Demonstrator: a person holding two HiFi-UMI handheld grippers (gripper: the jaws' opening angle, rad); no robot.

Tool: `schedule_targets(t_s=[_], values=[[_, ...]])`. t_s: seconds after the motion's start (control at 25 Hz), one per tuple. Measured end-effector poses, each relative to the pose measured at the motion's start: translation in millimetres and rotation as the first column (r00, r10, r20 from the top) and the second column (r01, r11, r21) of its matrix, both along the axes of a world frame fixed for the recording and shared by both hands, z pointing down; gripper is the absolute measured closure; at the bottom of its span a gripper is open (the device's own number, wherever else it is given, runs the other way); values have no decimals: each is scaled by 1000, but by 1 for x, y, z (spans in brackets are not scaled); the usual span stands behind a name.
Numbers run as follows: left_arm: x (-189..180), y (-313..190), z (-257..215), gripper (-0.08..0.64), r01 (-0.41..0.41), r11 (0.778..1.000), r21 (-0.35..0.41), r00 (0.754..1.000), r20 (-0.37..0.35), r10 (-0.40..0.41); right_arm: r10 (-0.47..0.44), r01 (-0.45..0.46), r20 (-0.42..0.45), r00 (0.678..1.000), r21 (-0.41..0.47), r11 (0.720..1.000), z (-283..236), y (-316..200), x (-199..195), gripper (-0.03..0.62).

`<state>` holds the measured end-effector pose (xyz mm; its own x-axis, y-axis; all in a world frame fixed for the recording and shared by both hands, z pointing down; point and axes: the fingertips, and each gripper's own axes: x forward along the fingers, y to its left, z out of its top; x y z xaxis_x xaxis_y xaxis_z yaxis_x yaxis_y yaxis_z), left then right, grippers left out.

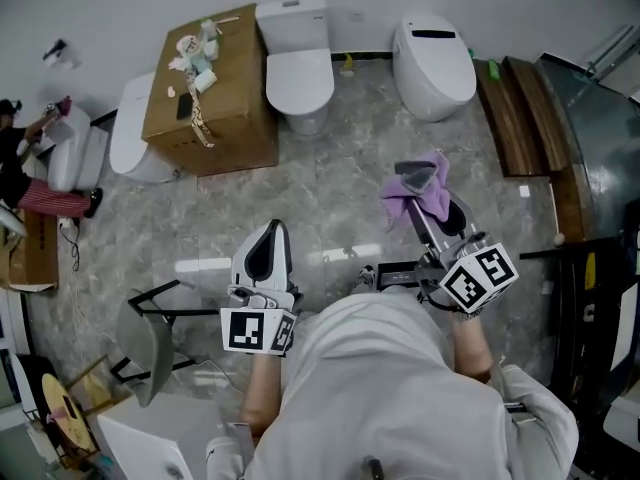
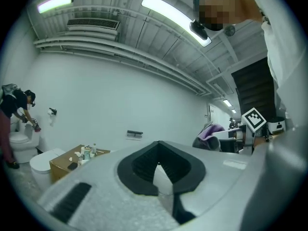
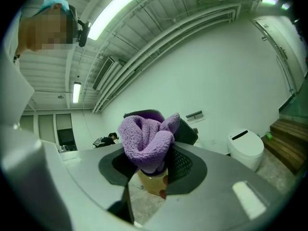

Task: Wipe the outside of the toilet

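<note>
Three white toilets stand along the far wall: a tank toilet (image 1: 298, 68) in the middle, a rounded tankless one (image 1: 433, 63) to its right and one (image 1: 135, 133) half hidden behind a box at the left. My right gripper (image 1: 418, 183) is held over the marble floor, well short of them, shut on a bunched purple cloth (image 1: 432, 200). That cloth (image 3: 147, 136) fills the right gripper (image 3: 154, 146) view, with the rounded toilet (image 3: 246, 148) beyond. My left gripper (image 1: 268, 230) hovers lower left, its jaws meeting at the tips with nothing between them (image 2: 159, 160).
A cardboard box (image 1: 210, 93) topped with bottles and small items stands left of the middle toilet. A person (image 1: 30, 158) bends over another toilet at the far left. Wooden steps (image 1: 520, 118) run along the right. A grey chair (image 1: 150, 338) stands at lower left.
</note>
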<state>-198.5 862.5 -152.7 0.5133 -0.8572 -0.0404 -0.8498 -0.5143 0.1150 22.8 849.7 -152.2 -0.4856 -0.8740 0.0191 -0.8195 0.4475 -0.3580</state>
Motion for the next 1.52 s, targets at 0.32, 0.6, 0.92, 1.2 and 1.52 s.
schedule_targets(t_s=[0.32,0.6,0.92,1.2,1.52], values=[[55,-35,3,554,35,999,-7,999,-12,-36,-49,49,-16,999,-5,999,3,-39,55,437],[66,-73,4,554,44,999,-8,999,-8,-44,-35,34,-28,999,-22,999,11,-73,74,436],[64,-176,20,555,50,999,-18,998,-34,-51,1,-3,-43,999,-31,1000,18,-163,81,436],[84,-299,7,554,-10,1000,-4,1000,-28,10,5,-7,-56,998,-36,999,-3,-280,80,436],[47,-418,-2,554,-32,999,6,999,-25,32,35,-37,-34,999,-52,998,-3,-397,56,436]])
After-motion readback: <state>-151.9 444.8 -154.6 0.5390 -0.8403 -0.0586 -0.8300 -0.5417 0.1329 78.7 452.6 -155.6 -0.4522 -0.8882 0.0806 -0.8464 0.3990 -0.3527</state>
